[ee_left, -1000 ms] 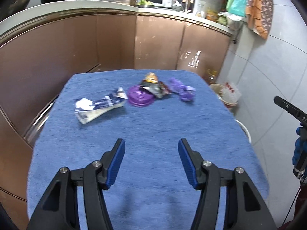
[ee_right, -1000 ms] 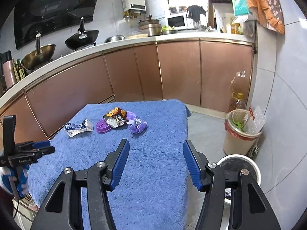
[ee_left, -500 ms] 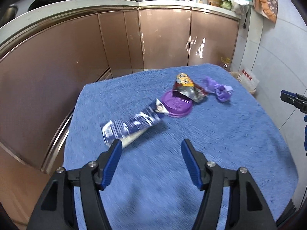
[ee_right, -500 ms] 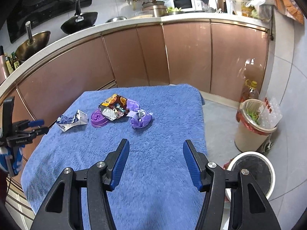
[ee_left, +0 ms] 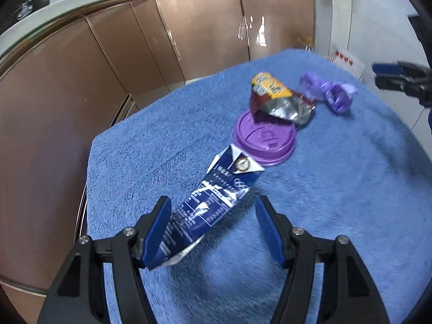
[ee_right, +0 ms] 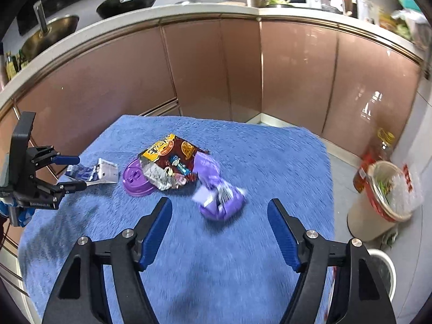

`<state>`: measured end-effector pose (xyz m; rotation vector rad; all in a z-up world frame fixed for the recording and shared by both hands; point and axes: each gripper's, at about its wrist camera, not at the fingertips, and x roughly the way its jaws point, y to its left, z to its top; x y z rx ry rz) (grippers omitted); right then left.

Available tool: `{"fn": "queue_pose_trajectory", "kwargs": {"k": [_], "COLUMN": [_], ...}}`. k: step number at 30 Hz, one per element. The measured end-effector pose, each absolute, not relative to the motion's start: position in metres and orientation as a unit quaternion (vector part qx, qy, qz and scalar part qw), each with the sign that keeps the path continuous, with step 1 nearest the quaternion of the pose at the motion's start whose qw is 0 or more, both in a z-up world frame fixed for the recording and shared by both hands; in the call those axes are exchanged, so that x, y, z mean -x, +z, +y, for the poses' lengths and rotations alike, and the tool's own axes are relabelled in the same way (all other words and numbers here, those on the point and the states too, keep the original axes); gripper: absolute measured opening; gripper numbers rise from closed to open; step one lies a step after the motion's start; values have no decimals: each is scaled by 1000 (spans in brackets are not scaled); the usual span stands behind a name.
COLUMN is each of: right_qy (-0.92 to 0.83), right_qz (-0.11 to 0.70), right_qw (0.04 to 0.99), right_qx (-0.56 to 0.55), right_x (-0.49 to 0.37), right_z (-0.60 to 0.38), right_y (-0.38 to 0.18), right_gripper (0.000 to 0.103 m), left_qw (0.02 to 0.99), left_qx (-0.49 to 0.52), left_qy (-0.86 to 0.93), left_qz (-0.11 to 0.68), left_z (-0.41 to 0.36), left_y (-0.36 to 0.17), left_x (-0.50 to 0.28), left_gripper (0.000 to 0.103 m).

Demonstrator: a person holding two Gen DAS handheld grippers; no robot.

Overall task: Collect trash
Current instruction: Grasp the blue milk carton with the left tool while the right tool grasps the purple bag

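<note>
We've got both tools spread apart — left tool (ee_left: 213, 226) straddling the carton (ee_left: 216, 205), right tool (ee_right: 220, 229) just short of the purple wad (ee_right: 220, 202), ready to pinch.

4 pieces of trash lay clustered on the blue towel (ee_right: 270, 162). A flattened blue-and-white carton (ee_left: 213, 205) lay diagonally, its folded top touching the rim of a round purple lid (ee_left: 266, 141). A crumpled snack wrapper (ee_left: 278, 100), yellow and dark red outside and silver inside, overlapped the lid's far edge. Just beside the wrapper sat a crushed purple wrapper (ee_right: 218, 199), blurred.
</note>
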<state>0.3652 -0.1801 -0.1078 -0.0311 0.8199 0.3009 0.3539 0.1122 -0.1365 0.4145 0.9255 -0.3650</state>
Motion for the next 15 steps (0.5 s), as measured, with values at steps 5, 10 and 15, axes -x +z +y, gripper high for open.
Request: {"fn": "queue_pose_trajectory", "kwargs": {"k": [5,10,15], "right_qy": [149,150,155], "right_qz": [416,432,447], "right_qw": [897,889,881], "right_qx": [26,32,25], "right_x": [-396,-420,-431], "right_z": [-166,-161,-161], "right_y": [-132,-154,-168], "right_gripper": [73,73,69], "left_qw": [855,850,843], "left_qx": [-201,-213,-218], "left_qy": [-169,-164,-157], "left_qz": [446,454,466], "left_z": [113,112,110], "left_y": [-148,-157,-167], "left_x": [-369,-381,-393], "left_gripper": [63,63,60]}}
